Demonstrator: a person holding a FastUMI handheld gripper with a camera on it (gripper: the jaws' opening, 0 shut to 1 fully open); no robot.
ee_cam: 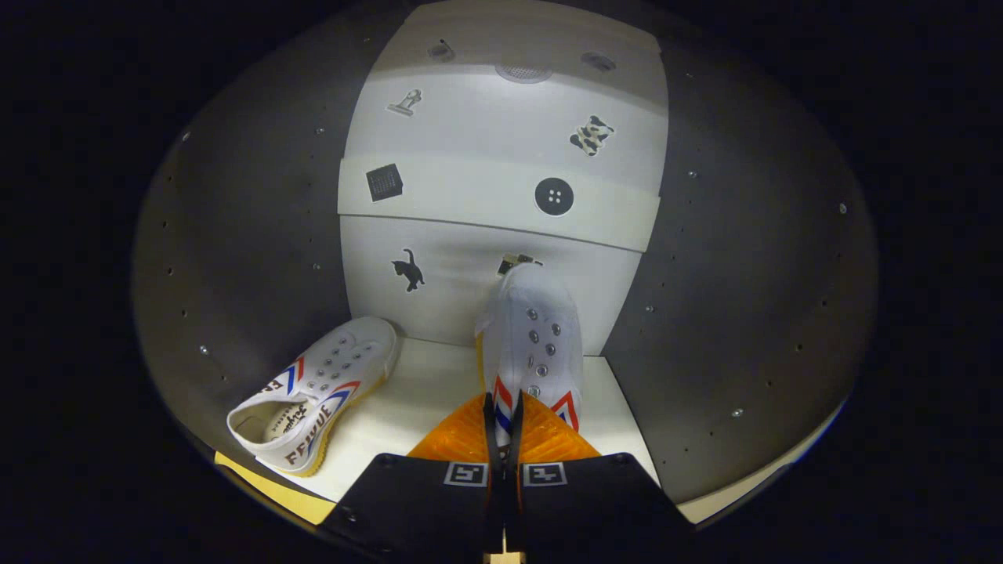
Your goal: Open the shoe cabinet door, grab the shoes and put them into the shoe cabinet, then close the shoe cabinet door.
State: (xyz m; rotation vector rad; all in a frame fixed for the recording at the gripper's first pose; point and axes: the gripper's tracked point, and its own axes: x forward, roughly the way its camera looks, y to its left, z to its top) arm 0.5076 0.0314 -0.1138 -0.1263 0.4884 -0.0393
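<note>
- our gripper (502, 439) at bottom centre has its fingers nearly together, pinching the side of a white shoe (533, 345) that sticks out ahead of them toward the middle of the frame
- we see the second shoe (317, 392) lying on its side on the shelf floor (415, 407), lower left, apart from the held one
- behind both is the cabinet's pale back panel (501, 157) with little stickers, a black cat (408, 270) among them, dark side walls (251, 235) either side

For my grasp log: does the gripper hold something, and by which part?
Yes: the gripper pinches the shoe by its heel-end edge.
</note>
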